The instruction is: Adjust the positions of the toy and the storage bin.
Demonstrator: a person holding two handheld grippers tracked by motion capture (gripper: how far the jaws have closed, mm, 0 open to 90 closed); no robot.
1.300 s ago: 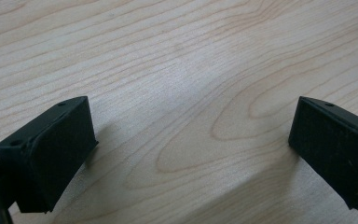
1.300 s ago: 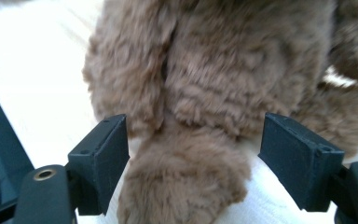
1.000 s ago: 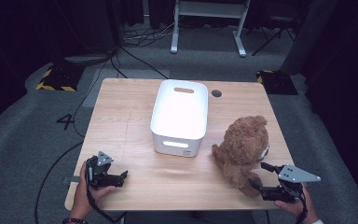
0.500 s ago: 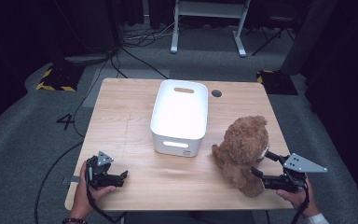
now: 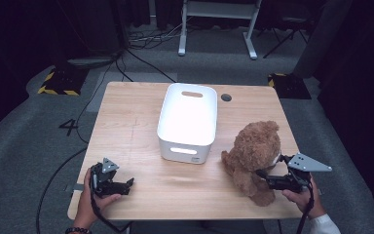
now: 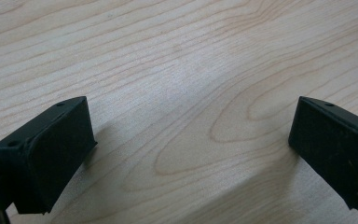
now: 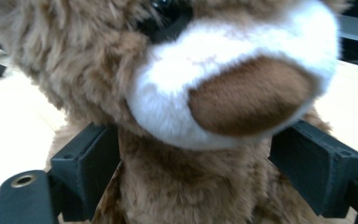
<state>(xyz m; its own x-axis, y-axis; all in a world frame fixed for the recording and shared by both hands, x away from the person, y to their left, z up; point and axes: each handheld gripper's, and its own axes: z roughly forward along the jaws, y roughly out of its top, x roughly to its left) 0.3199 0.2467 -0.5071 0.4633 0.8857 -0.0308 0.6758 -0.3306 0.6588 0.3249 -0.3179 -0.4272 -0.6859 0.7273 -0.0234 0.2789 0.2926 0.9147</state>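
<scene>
A brown teddy bear (image 5: 255, 151) sits upright on the wooden table (image 5: 126, 126) at the front right, facing the right edge. My right gripper (image 5: 267, 178) reaches level into it from the right. In the right gripper view its white muzzle and brown nose (image 7: 242, 95) hang just above the jaws. The right gripper (image 7: 196, 140) has just been opening its jaws; they stand wide on either side of the bear's neck, with fur against both pads and no visible squeeze. My left gripper (image 5: 129, 183) rests open at the front left, bare wood between its jaws (image 6: 191, 116).
A white plastic bin (image 5: 187, 141) with cut-out handles stands mid-table, just left of the bear. A round cable hole (image 5: 226, 97) lies behind it. Cables and a metal stand leg (image 5: 181, 29) sit on the grey floor beyond the table.
My right gripper has moved left and a little up, from in front of the bear's feet to around its neck. The left gripper and the bin have stayed put.
</scene>
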